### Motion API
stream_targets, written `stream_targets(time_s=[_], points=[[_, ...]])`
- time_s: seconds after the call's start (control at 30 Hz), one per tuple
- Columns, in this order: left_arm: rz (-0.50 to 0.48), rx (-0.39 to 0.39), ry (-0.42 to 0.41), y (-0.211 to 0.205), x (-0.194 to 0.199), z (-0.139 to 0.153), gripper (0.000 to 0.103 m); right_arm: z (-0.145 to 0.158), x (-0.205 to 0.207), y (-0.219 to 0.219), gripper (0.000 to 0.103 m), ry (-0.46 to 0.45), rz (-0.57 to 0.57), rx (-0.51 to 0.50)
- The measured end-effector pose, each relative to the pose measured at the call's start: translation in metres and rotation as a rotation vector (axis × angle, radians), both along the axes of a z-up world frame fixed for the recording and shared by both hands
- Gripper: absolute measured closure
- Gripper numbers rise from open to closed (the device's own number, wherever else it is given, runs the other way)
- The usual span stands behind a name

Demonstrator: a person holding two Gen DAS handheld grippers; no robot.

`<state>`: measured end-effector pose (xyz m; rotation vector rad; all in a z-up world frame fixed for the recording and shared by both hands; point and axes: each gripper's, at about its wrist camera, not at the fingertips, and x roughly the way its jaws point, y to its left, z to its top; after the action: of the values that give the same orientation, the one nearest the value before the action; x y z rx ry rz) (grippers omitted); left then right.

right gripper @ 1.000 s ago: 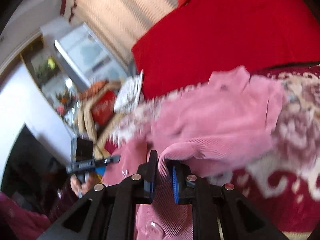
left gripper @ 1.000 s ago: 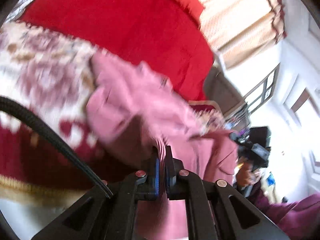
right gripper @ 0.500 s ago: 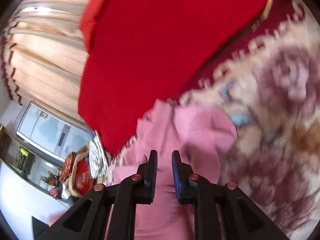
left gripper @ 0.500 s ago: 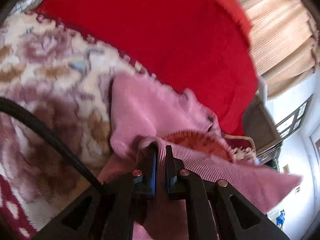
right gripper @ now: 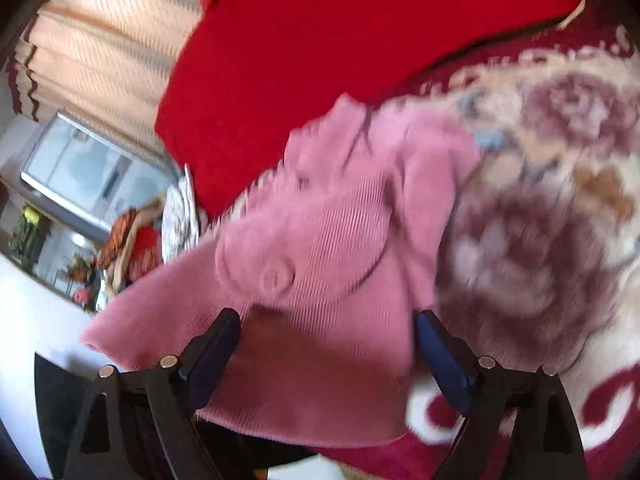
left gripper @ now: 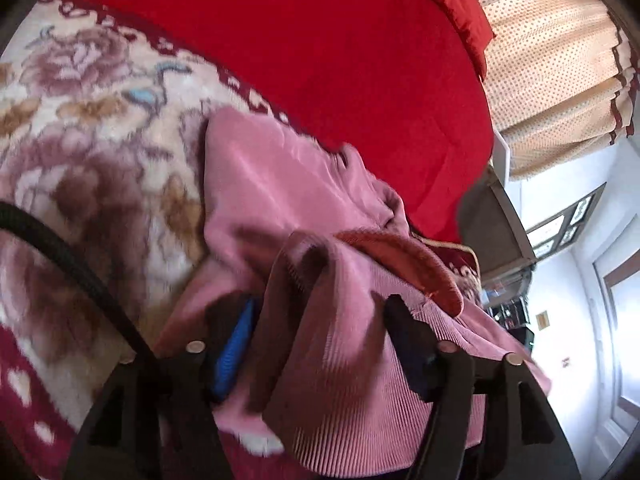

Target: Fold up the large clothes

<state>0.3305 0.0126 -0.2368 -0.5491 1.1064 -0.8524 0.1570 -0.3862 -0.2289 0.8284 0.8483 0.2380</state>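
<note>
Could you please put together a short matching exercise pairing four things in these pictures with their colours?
Things:
1. sweater
2. bedspread
3. curtain
4. pads of the left hand-held gripper

Colours:
A. blue
B. beige with small dots
C. pink
D. plain red

Pairs: 1-C, 2-D, 3-B, 4-A

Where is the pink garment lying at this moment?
The pink garment lies on the floral blanket, just below the red bedspread, between the open fingers of both grippers in each wrist view.
</note>
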Motion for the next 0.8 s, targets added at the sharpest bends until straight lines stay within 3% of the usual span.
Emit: stream_targets(time_s=[0.07, 0.1, 0.13, 0.17, 0.23, 0.27, 0.3, 0.37, 0.57, 0.67, 0.8], points=[[-0.022, 0.003, -0.002, 0.003, -0.007, 0.001, 0.035, 0.0, -0.007, 0.017, 0.037, 0.017, 0.047, -0.028], [-0.034, 0.006, -0.011, 0.004, -0.011, 0.002, 0.035, 0.001, -0.011, 0.022, 0.075, 0.02, 0.064, -0.039], [-0.043, 0.011, -0.022, 0.003, -0.015, 0.002, 0.035, 0.002, -0.013, 0.029, 0.091, 0.035, 0.083, -0.055], [-0.055, 0.023, -0.033, 0.002, -0.019, 0.002, 0.036, 0.004, -0.016, 0.036, 0.091, 0.057, 0.095, -0.067], [-0.083, 0.058, -0.044, -0.002, -0.025, 0.0, 0.052, 0.01, -0.02, 0.047, 0.093, 0.063, 0.115, -0.079], [-0.092, 0.069, -0.048, -0.004, -0.028, -0.001, 0.068, 0.016, -0.022, 0.051, 0.093, 0.043, 0.131, -0.064], [-0.096, 0.075, -0.054, -0.004, -0.03, 0.0, 0.077, 0.022, -0.024, 0.055, 0.093, 0.016, 0.144, -0.048], [-0.098, 0.048, -0.062, -0.001, -0.031, 0.003, 0.083, 0.04, -0.025, 0.06, 0.093, -0.06, 0.16, -0.024], [-0.048, -0.151, -0.075, 0.025, -0.023, 0.021, 0.086, 0.085, -0.015, 0.057, 0.094, -0.249, 0.119, -0.04], [0.0, -0.249, -0.065, 0.033, -0.01, 0.026, 0.087, 0.088, 0.0, 0.038, 0.094, -0.267, 0.049, -0.005], [0.104, -0.321, -0.006, 0.032, 0.027, 0.028, 0.088, 0.087, 0.028, -0.005, 0.094, -0.289, -0.103, 0.074]])
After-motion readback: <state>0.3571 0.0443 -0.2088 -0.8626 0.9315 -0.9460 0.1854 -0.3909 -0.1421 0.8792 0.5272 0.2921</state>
